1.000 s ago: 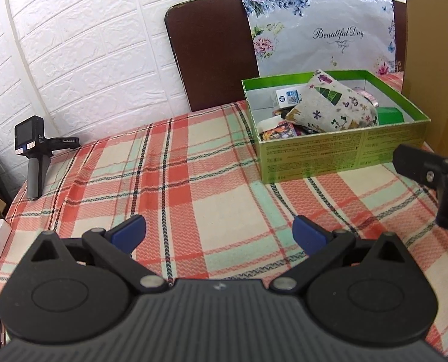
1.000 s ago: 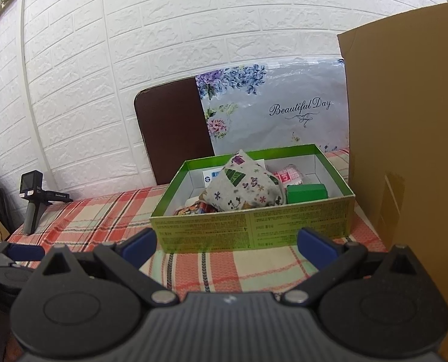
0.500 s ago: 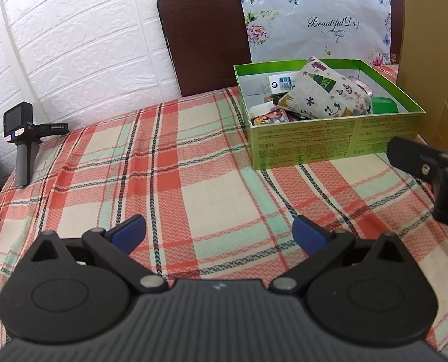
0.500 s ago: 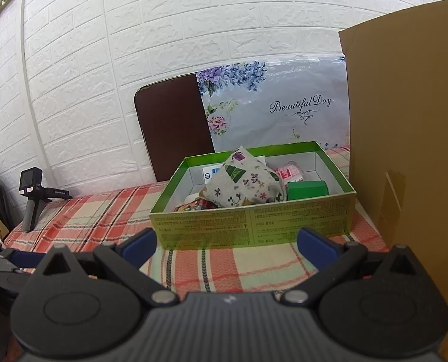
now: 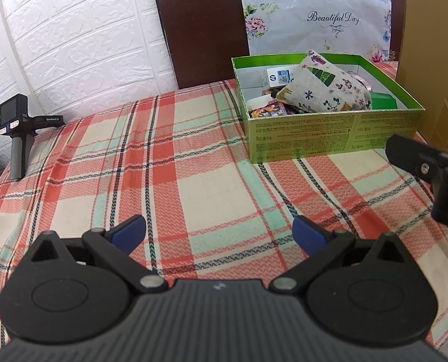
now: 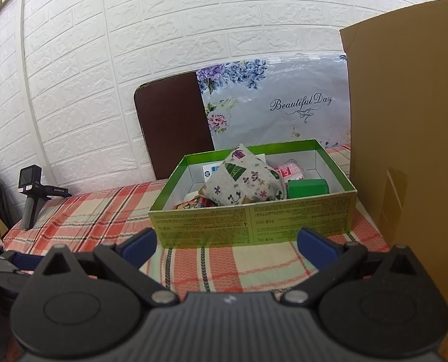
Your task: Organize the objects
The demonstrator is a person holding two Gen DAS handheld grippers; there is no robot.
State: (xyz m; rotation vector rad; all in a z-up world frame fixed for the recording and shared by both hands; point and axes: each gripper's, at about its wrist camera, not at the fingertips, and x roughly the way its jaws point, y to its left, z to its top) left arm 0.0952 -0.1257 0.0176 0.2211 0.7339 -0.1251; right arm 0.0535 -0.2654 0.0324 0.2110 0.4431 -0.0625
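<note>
- Fingers: left gripper [image 5: 219,233] and right gripper [image 6: 227,242] both spread wide, empty.
- Green box [image 6: 251,226]: on plaid cloth [image 5: 194,181], already holding printed pouch [image 6: 242,182] and small packets.
- Step: apparently finishing; nothing loose in view, next likely withdrawal.

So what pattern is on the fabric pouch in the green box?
Pale fabric pouch printed with green Christmas trees and small motifs; clearest in the left wrist view.

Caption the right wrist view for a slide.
Open right gripper faces a green box holding a printed fabric pouch, on a plaid tablecloth beside a cardboard panel.
</note>
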